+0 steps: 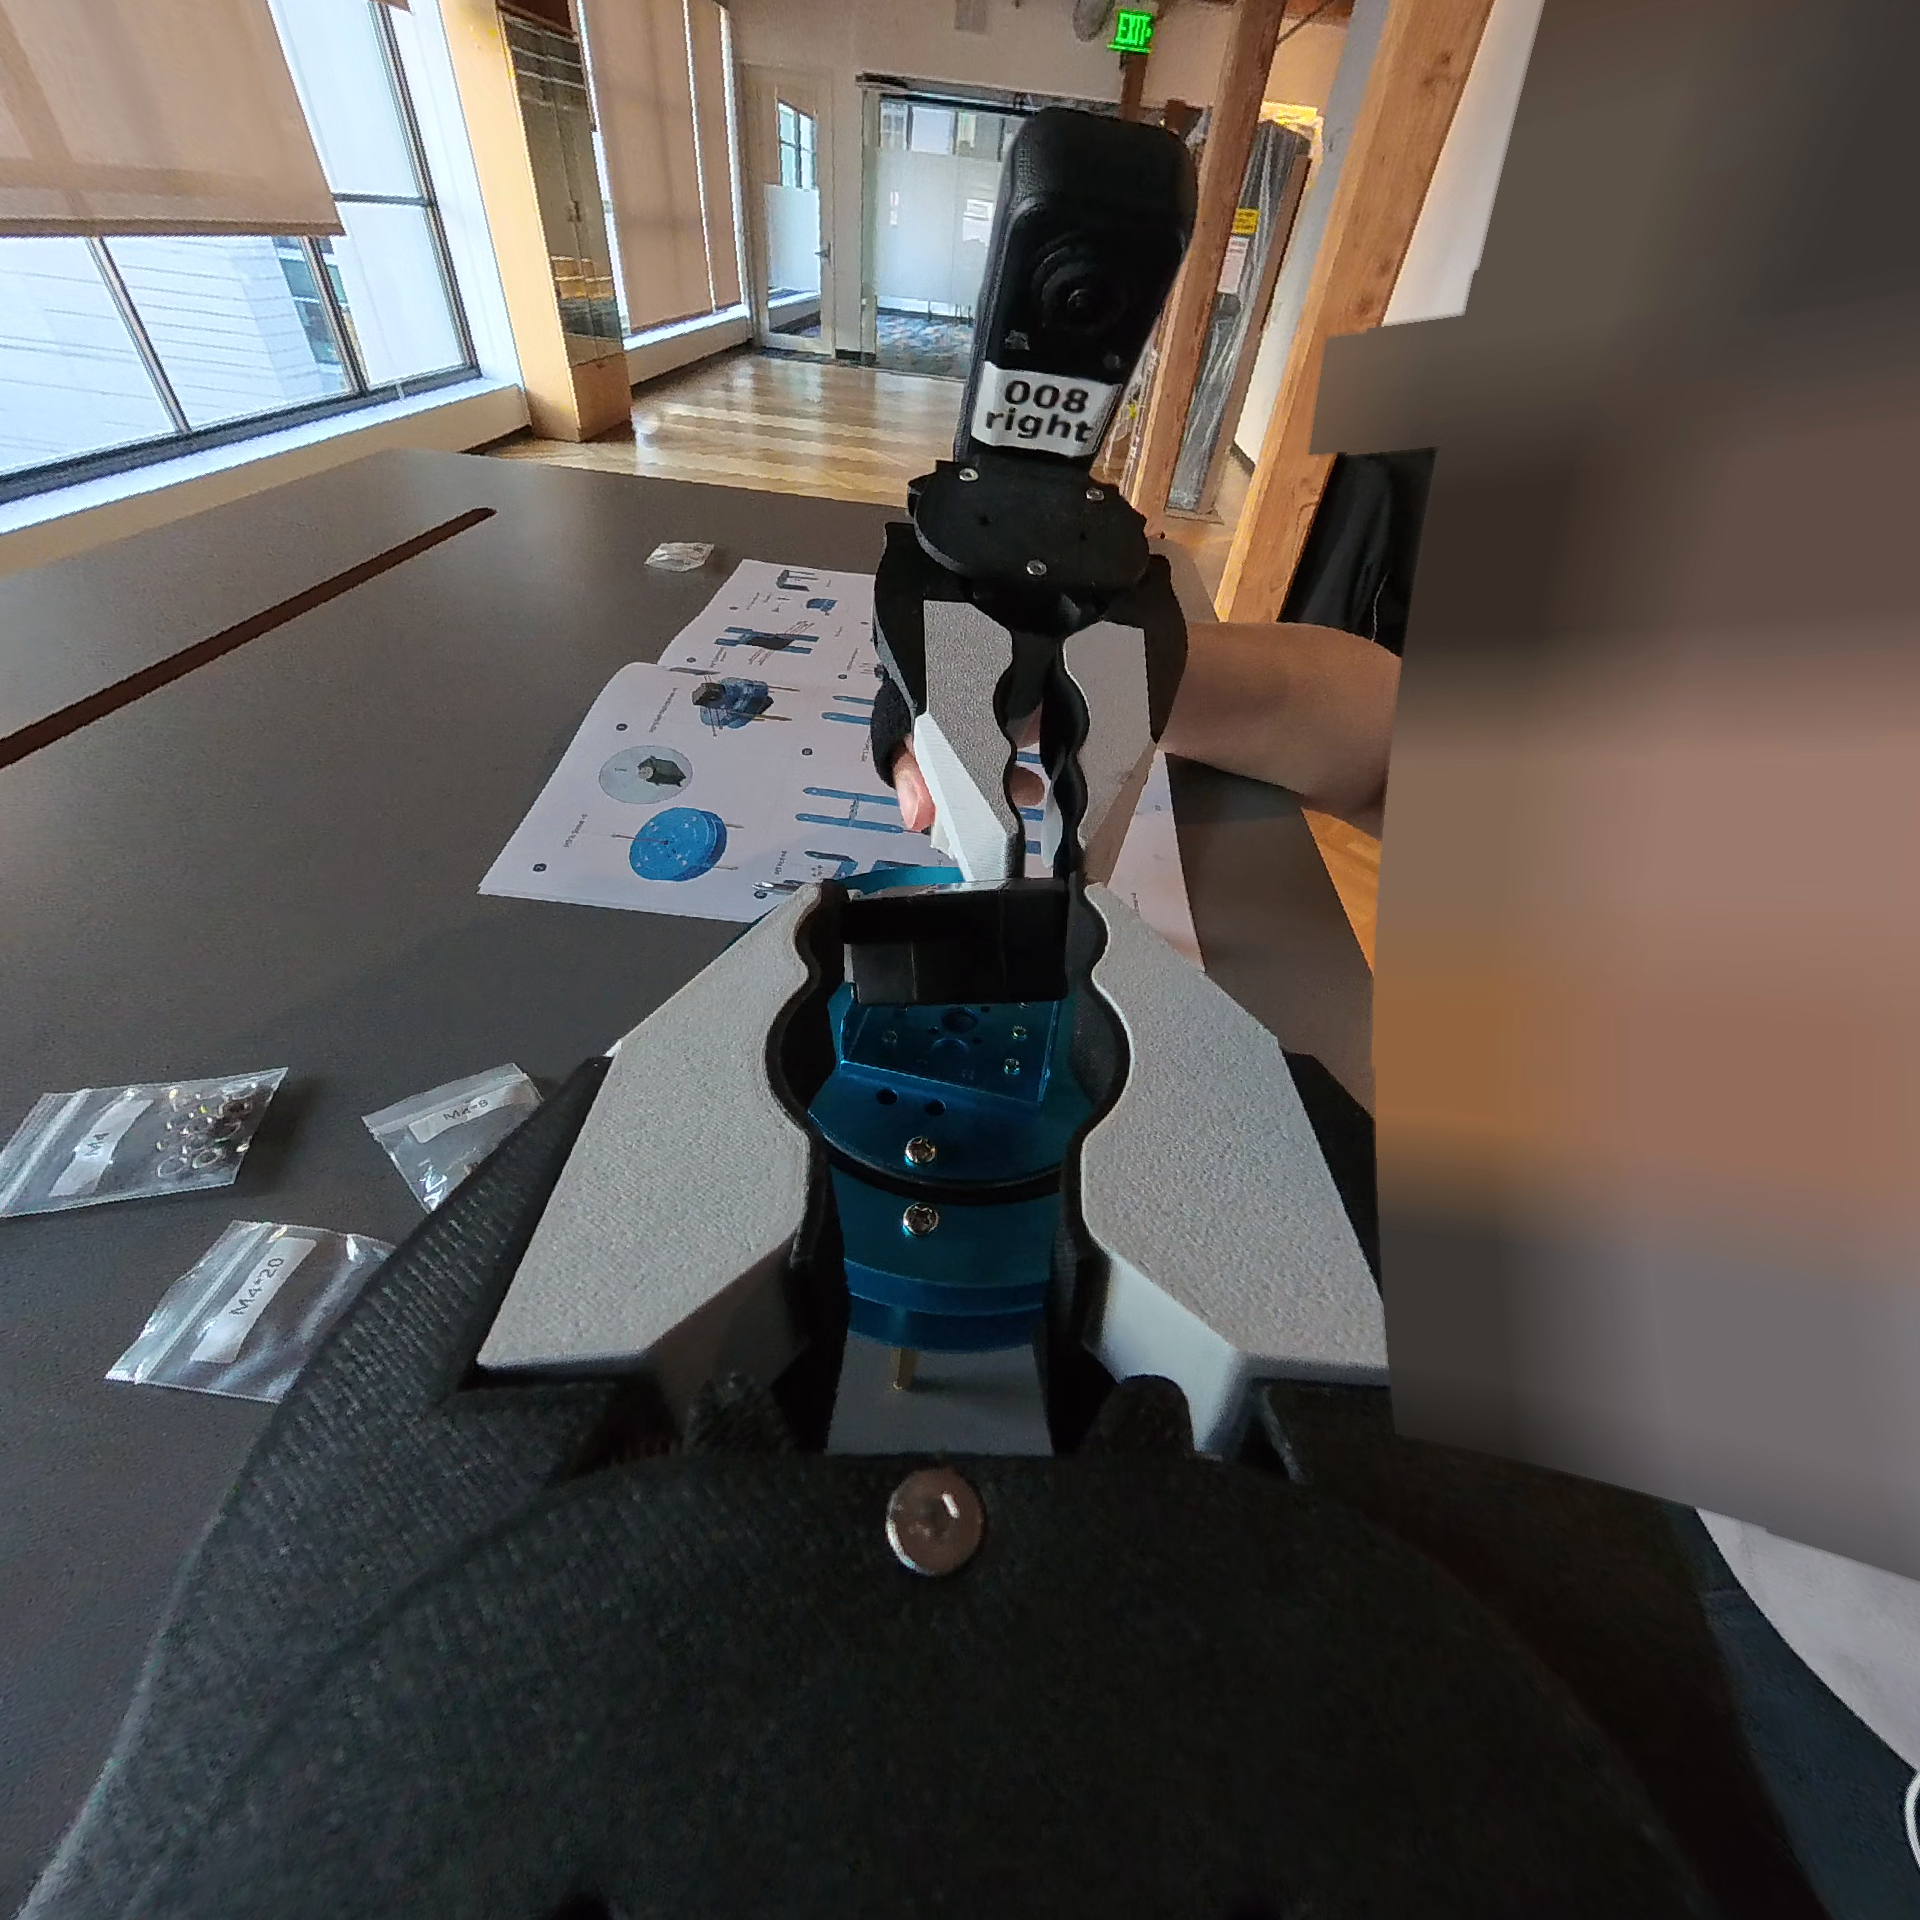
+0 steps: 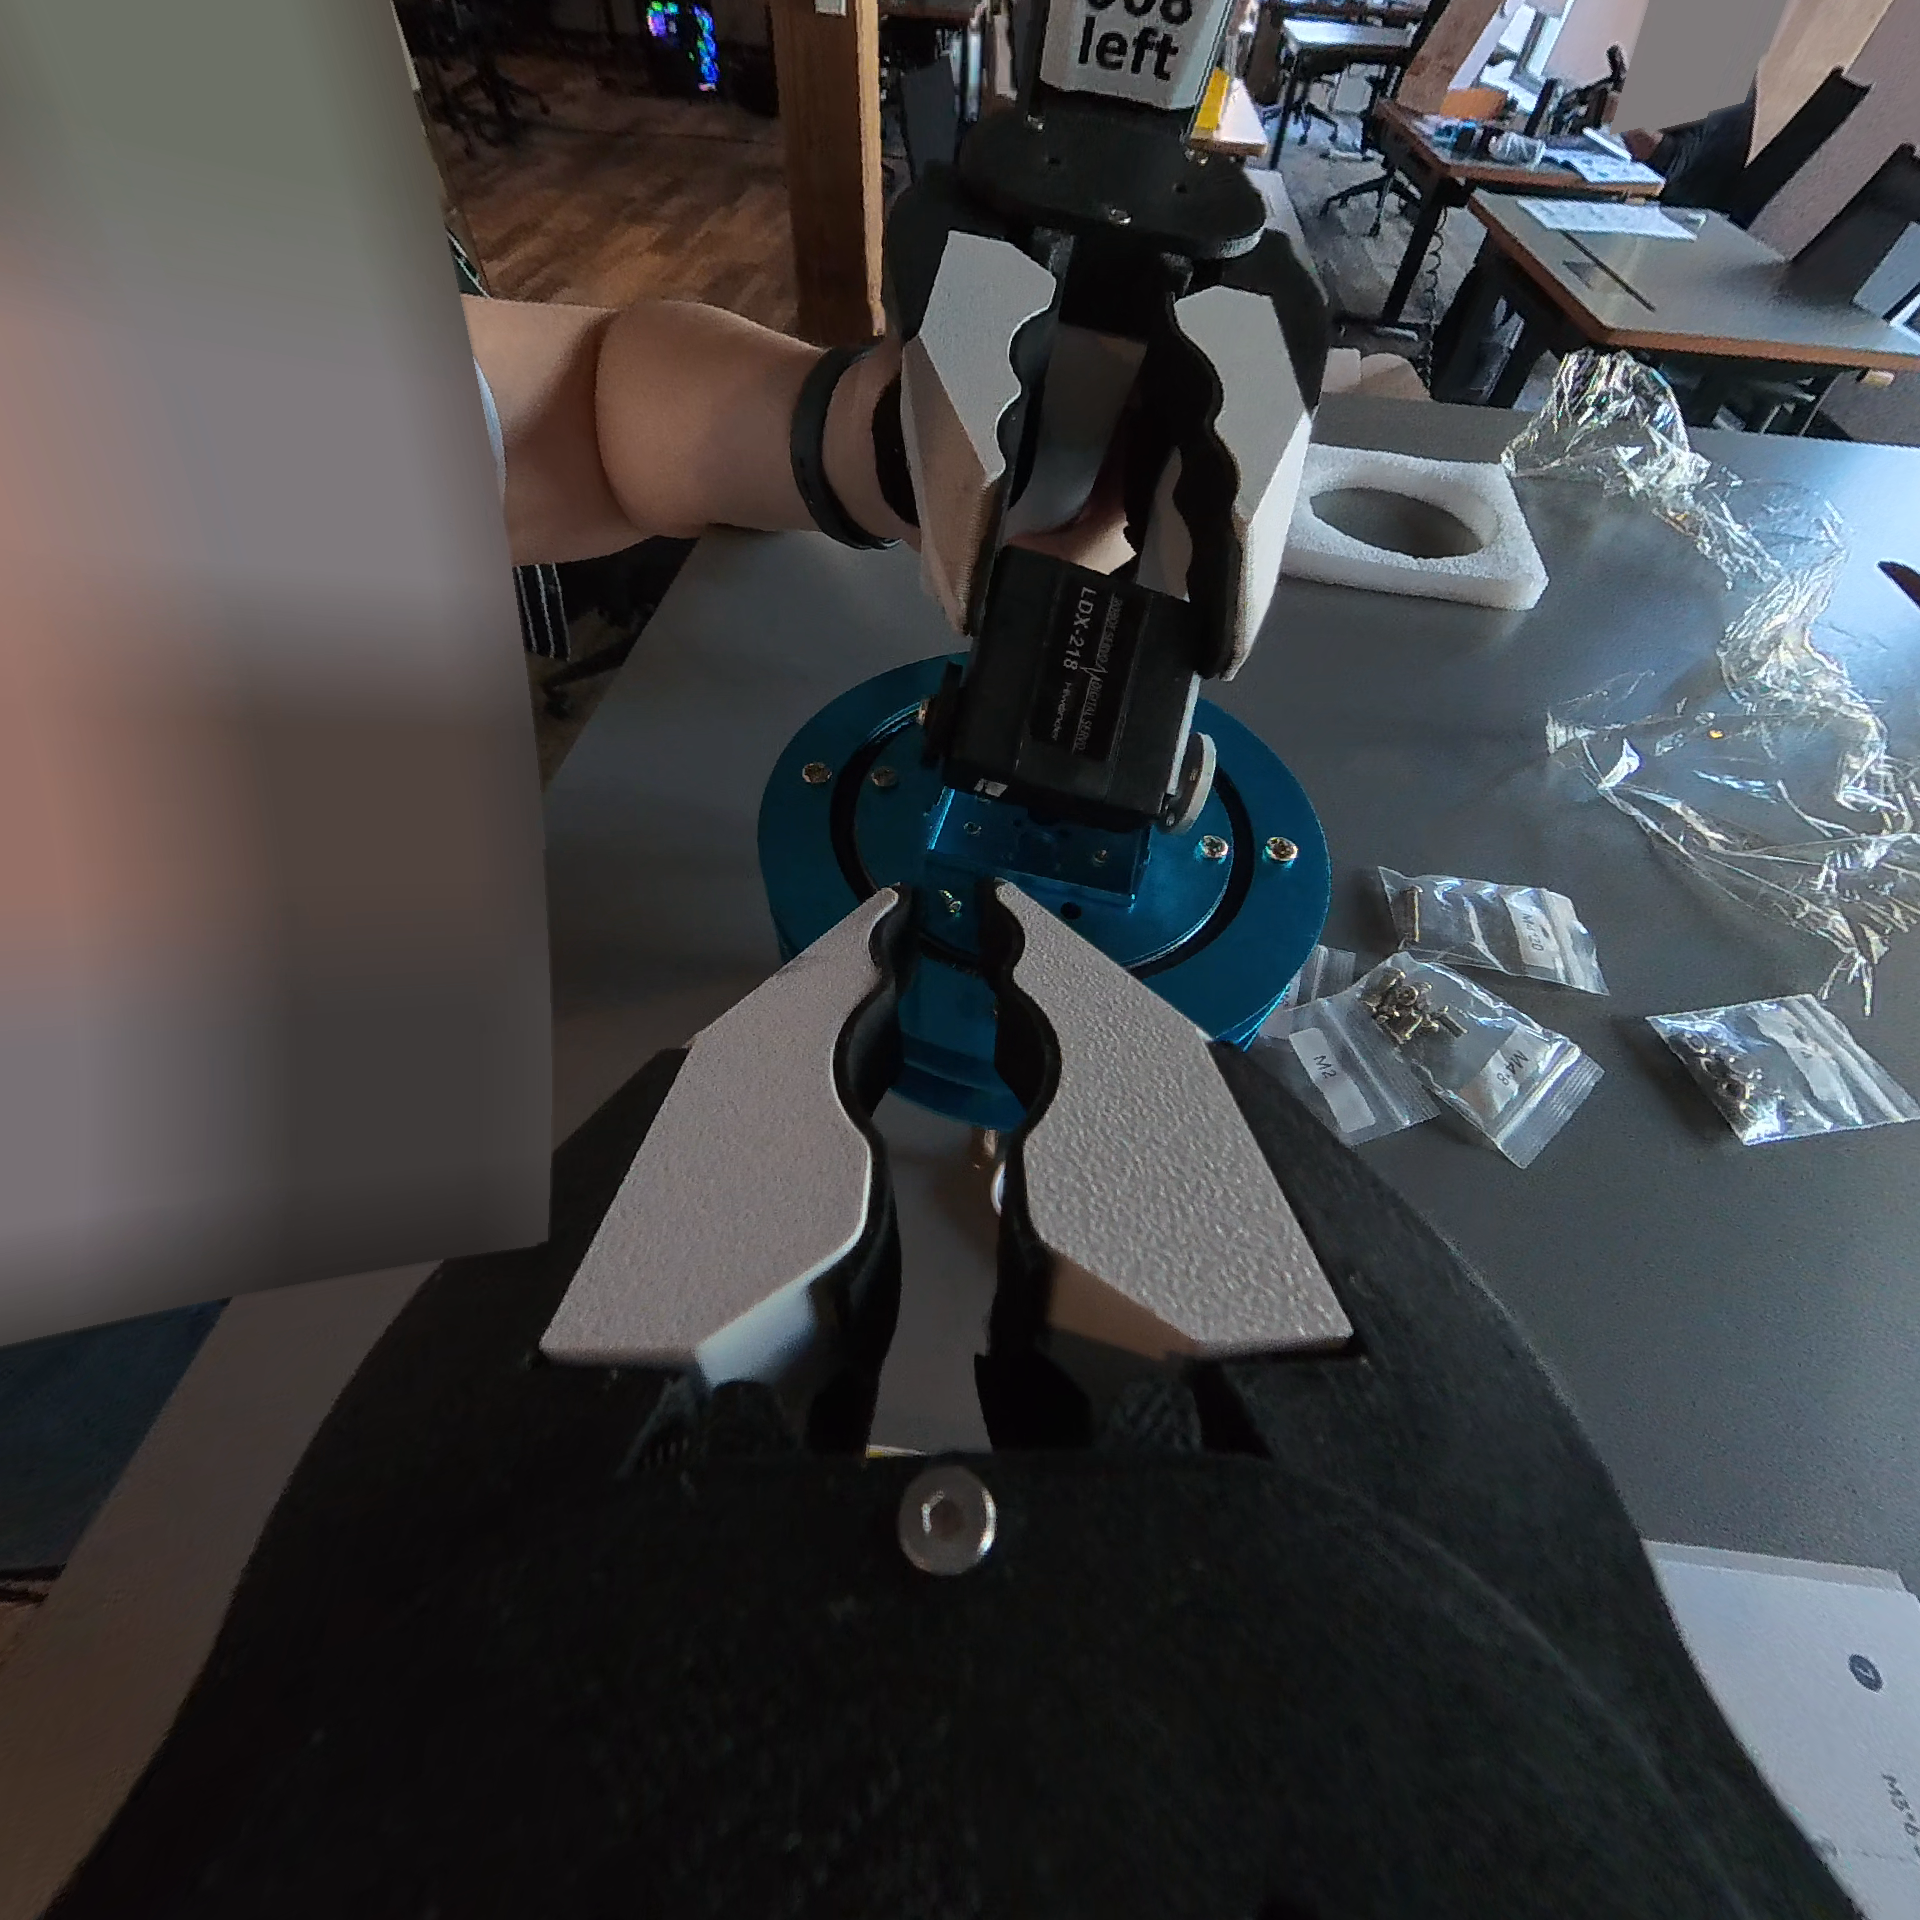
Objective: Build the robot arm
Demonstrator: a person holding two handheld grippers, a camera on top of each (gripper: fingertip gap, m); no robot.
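Observation:
My left gripper (image 1: 951, 914) is shut on a black servo block (image 1: 956, 951), held by its sides at the fingertips. The servo rests tilted on a blue metal bracket (image 1: 945, 1044) that stands on a round blue base (image 1: 935, 1288) on the grey table (image 1: 312, 831). In the right wrist view the left gripper (image 2: 1081, 623) comes down from the far side onto the servo (image 2: 1060, 717), over the base (image 2: 1247, 935). My right gripper (image 2: 945, 904) is nearly shut, with a narrow gap and nothing seen in it, just above the near side of the bracket (image 2: 1029, 862). It faces the left gripper (image 1: 1013, 842).
Small clear bags of screws (image 1: 135, 1138) (image 2: 1444, 1039) lie beside the base. Printed instruction sheets (image 1: 707, 769) lie beyond it. A white foam block with a round hole (image 2: 1413, 520) and crumpled clear plastic (image 2: 1714, 644) lie farther off. A person's forearm (image 2: 644, 416) rests at the table edge. The left gripper's tips are roughly 5 cm from the right gripper's.

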